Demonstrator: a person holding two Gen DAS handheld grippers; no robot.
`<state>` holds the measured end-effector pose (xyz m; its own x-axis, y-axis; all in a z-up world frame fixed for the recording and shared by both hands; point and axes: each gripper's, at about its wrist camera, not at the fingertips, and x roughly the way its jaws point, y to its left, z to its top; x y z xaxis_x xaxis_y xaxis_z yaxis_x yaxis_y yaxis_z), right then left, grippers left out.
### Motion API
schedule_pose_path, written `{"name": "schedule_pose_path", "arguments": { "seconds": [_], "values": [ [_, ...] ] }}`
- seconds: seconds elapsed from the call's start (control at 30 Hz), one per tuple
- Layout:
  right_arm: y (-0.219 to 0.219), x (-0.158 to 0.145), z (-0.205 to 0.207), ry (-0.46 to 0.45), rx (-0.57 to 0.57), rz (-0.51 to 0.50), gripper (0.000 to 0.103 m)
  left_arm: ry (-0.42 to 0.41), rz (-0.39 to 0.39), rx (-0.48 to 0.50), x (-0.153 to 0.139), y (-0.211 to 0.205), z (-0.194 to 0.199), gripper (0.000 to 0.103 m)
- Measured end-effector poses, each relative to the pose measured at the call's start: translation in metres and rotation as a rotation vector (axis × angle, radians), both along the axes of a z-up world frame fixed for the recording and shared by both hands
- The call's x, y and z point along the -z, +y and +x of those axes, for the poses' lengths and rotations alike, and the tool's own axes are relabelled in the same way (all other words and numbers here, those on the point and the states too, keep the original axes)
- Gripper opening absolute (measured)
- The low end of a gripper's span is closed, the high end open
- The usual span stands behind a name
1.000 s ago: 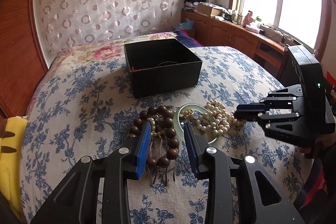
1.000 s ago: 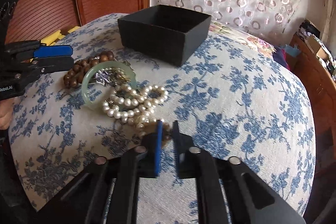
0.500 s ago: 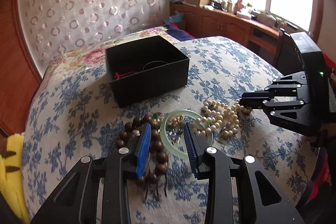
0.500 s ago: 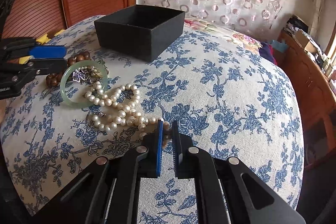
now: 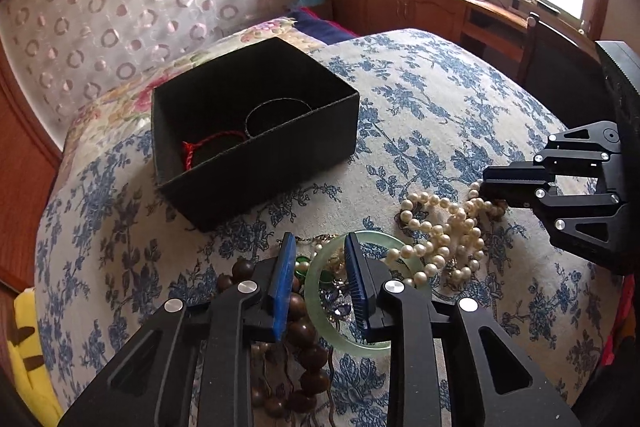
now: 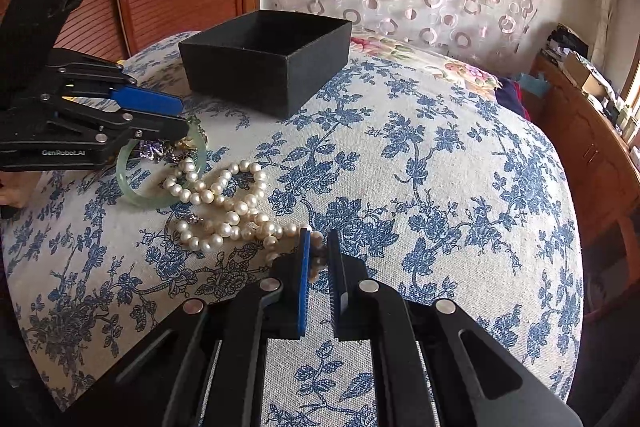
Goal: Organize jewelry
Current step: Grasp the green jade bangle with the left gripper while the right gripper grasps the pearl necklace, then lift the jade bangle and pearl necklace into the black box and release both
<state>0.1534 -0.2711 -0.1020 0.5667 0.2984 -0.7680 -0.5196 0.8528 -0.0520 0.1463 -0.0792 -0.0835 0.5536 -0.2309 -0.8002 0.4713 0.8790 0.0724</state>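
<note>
The left claw (image 5: 318,267) is closing around the rim of the jade bangle (image 5: 320,291), near the bed's front edge. The right claw (image 6: 318,259) grips the pearl necklace (image 6: 224,203). Judged next: lift each clear, then carry it to the black box (image 5: 256,131) mid-bed.

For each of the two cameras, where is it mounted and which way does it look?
Left wrist: on the left gripper, looking down along its closing jaws at the jade bangle whose rim lies between them, brown beads and black box; the right gripper shows at right.
Right wrist: on the right gripper, jaws shut on the pearls, looking across the bed toward the box; the left gripper shows at left.
Shared: bangle, pearls, box, both grippers.
</note>
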Motion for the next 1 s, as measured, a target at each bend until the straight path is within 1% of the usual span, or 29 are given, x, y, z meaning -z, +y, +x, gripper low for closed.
{"name": "schedule_pose_path", "arguments": {
  "seconds": [0.1, 0.13, 0.23, 0.27, 0.37, 0.47, 0.6, 0.7, 0.87, 1.0],
  "values": [
    [0.000, 0.000, 0.001, 0.004, 0.000, 0.007, 0.010, 0.010, 0.011, 0.010, 0.000, -0.003, 0.001, 0.024],
    [0.000, 0.000, 0.001, 0.005, 0.000, 0.008, 0.010, 0.015, 0.010, 0.017, 0.001, -0.003, 0.001, 0.018],
    [0.000, 0.000, 0.001, 0.005, 0.000, 0.008, 0.010, 0.005, 0.029, 0.021, 0.002, -0.005, -0.002, 0.010],
    [0.000, 0.000, 0.001, 0.005, 0.000, 0.009, 0.010, 0.001, 0.034, 0.022, 0.001, -0.004, -0.004, 0.008],
    [0.000, 0.000, 0.001, 0.005, 0.000, 0.009, 0.010, -0.031, 0.024, -0.007, -0.005, 0.000, -0.011, 0.007],
    [0.001, 0.001, 0.002, 0.004, 0.000, 0.009, 0.010, -0.069, -0.018, -0.051, -0.014, 0.010, -0.021, 0.007],
    [-0.001, 0.001, 0.002, 0.006, 0.000, 0.011, 0.010, -0.145, -0.052, -0.120, -0.028, 0.022, -0.037, 0.007],
    [-0.001, 0.001, 0.002, 0.004, 0.000, 0.009, 0.010, -0.174, -0.102, -0.152, -0.040, 0.031, -0.042, 0.007],
    [-0.001, 0.001, 0.002, 0.006, 0.000, 0.012, 0.010, -0.218, -0.134, -0.182, -0.054, 0.037, -0.052, 0.007],
    [0.000, 0.001, 0.002, 0.008, -0.003, 0.015, 0.009, -0.241, -0.161, -0.201, -0.058, 0.043, -0.060, 0.007]
  ]
}}
